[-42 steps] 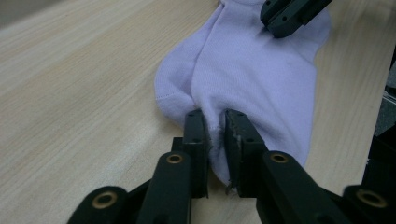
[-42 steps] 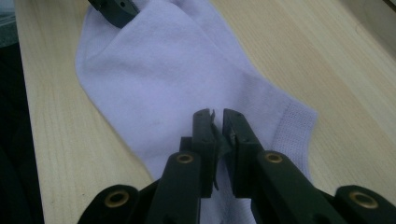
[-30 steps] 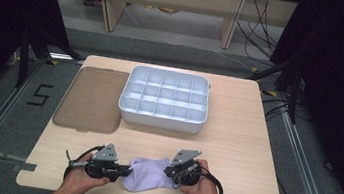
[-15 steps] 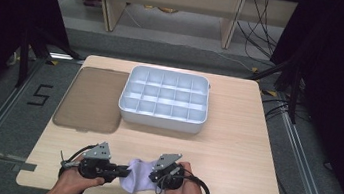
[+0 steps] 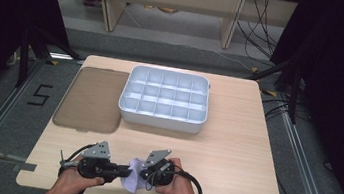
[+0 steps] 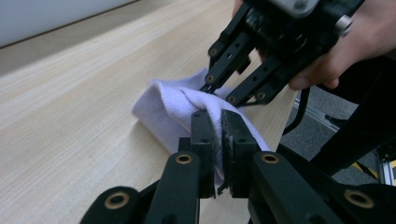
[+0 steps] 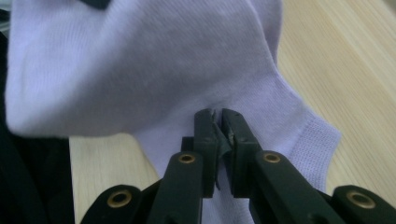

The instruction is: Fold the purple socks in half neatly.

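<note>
two grippers pinched on one pale sock

both grippers are seen clamped on a lilac sock (image 5: pixel 132 181) at the near edge of the wooden table (image 5: pixel 232 160). the left gripper (image 6: pixel 217 122) is closed on a fold of the fabric, which is drawn up between its pads in the left gripper view. the right gripper (image 7: pixel 218 116) is likewise nipped shut on the cloth, seen in the right gripper view with a finely ribbed knit and a denser band along one edge. the sock is bunched and folded between the two tools, part of it resting on the table. farther back, a brown flat lid (image 5: pixel 91 99) lies beside a white compartment box (image 5: pixel 164 99), well apart from the sock.
</note>
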Motion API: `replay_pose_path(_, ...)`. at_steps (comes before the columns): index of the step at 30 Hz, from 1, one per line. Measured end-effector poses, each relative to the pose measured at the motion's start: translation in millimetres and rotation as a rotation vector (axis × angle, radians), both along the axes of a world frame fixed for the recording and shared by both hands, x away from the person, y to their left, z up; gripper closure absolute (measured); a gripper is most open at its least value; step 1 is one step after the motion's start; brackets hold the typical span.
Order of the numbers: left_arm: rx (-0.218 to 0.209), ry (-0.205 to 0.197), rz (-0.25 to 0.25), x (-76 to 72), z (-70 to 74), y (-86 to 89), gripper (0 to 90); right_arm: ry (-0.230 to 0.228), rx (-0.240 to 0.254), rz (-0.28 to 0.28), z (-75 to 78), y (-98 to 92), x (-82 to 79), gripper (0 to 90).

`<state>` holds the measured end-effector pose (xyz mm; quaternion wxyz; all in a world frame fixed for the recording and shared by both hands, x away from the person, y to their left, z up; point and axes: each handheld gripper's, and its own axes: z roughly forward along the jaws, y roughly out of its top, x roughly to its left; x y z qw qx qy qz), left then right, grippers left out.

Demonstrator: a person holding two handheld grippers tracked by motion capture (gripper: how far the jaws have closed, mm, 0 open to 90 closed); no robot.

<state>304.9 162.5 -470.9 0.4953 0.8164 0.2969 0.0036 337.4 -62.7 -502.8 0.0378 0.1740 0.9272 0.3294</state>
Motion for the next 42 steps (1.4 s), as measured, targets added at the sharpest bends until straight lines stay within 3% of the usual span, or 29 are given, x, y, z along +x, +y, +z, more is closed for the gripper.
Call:
replay_pose_path(3,0.007,0.001,-0.001,1.4,0.9,1.6,83.9,0.018,0.021,0.026,-0.8,6.4,3.1,85.3)
replay_pose_path(5,0.0,0.002,0.004,2.6,0.7,2.6,83.9,0.032,0.027,0.011,1.1,3.5,3.1,85.2)
replay_pose_path(7,-0.002,0.009,0.004,3.1,0.4,2.3,83.9,-0.007,0.029,-0.009,5.8,-4.6,5.5,85.2)
replay_pose_path(10,0.004,0.011,0.002,4.2,0.5,2.7,83.8,-0.032,0.052,-0.015,13.7,-15.6,7.1,85.3)
replay_pose_path(11,0.001,0.013,0.007,4.6,0.3,2.3,83.8,-0.022,0.052,-0.042,17.8,-22.7,6.4,85.4)
replay_pose_path(12,-0.014,0.013,0.012,5.1,-0.7,0.9,83.7,-0.024,0.044,-0.058,20.8,-29.6,5.8,85.5)
replay_pose_path(13,0.003,0.015,0.013,6.6,0.0,0.2,83.7,-0.026,0.041,-0.078,21.0,-40.5,4.8,85.5)
replay_pose_path(15,-0.004,0.017,0.011,8.0,-0.6,-2.0,83.6,-0.013,0.02,-0.092,19.5,-43.7,2.9,85.5)
replay_pose_path(17,-0.003,0.024,0.016,9.1,-0.1,-5.4,83.4,-0.01,0.004,-0.082,13.5,-47.4,2.7,85.5)
replay_pose_path(18,0.001,0.027,0.007,11.7,-0.8,-10.0,83.2,-0.001,-0.033,-0.072,7.8,-46.6,2.5,85.5)
replay_pose_path(22,0.023,0.04,0.002,16.9,-2.7,-17.4,83.0,0.002,-0.052,-0.065,5.3,-44.8,4.3,85.7)
replay_pose_path(27,0.044,0.077,0.013,26.5,-10.2,-27.9,82.5,0.03,-0.049,-0.094,4.5,-44.6,2.3,85.8)
replay_pose_path(30,0.041,0.097,0.031,28.2,-13.1,-34.4,82.1,0.011,-0.035,-0.074,4.0,-45.3,4.2,85.8)
replay_pose_path(31,0.049,0.087,0.008,30.4,-14.0,-35.8,82.0,0.015,-0.03,-0.07,4.2,-45.6,4.3,85.7)
replay_pose_path(34,0.057,0.096,0.015,32.2,-16.3,-40.5,81.2,0.026,-0.02,-0.08,7.1,-48.7,4.2,85.2)
replay_pose_path(36,0.073,0.091,0.02,35.7,-19.1,-43.8,80.0,0.001,0.003,-0.095,12.7,-54.5,4.9,85.1)
replay_pose_path(42,0.079,0.096,0.02,38.6,-23.3,-50.9,79.8,-0.004,0.021,-0.117,20.8,-66.5,2.0,85.0)
